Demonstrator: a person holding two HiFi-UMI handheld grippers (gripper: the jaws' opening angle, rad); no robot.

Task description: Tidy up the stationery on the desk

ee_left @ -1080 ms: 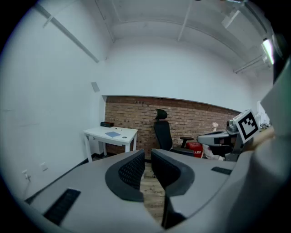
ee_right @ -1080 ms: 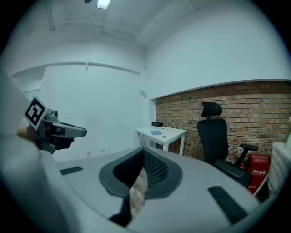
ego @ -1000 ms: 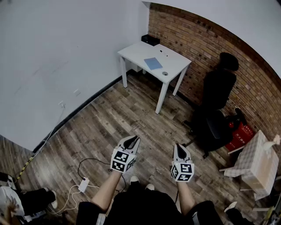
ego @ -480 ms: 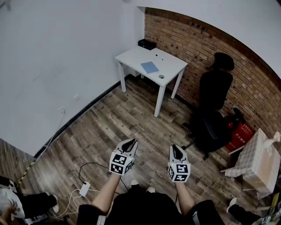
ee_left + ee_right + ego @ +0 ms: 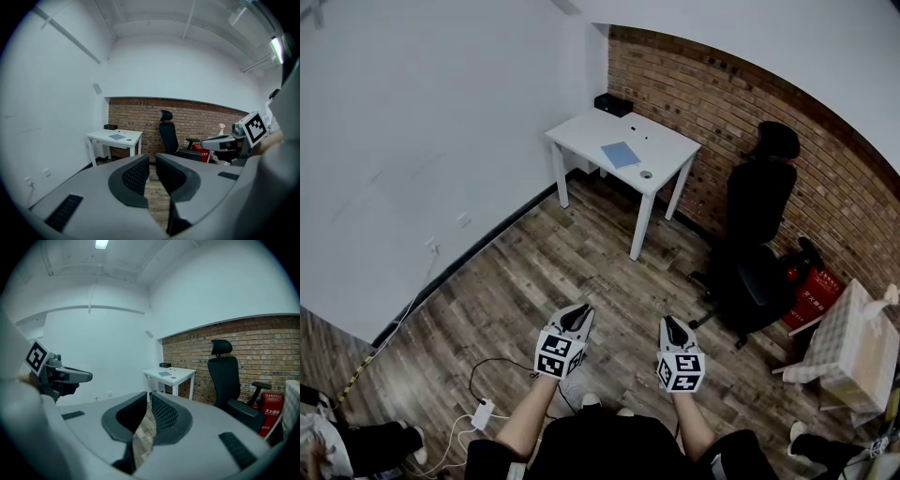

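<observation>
A white desk (image 5: 591,127) stands far ahead against the brick wall. On it lie a blue notebook (image 5: 621,154), a black box (image 5: 612,104) at the back corner, a small round item (image 5: 646,173) near the front edge, and small dark bits (image 5: 639,135). My left gripper (image 5: 579,311) and right gripper (image 5: 672,323) are held side by side over the wooden floor, well short of the desk. Both are shut with nothing between the jaws. The desk (image 5: 101,136) also shows small beyond the left gripper (image 5: 152,161), and the notebook (image 5: 164,373) beyond the right gripper (image 5: 149,399).
A black office chair (image 5: 759,234) stands right of the desk, with a red box (image 5: 811,295) and a checked box (image 5: 853,347) further right. A white power strip (image 5: 483,412) with cables lies on the floor at my left. A person's legs show at the lower left corner.
Both grippers sit a little lower in the head view than a second ago, and the desk has shifted slightly in the picture. The jaws stay shut and hold nothing.
</observation>
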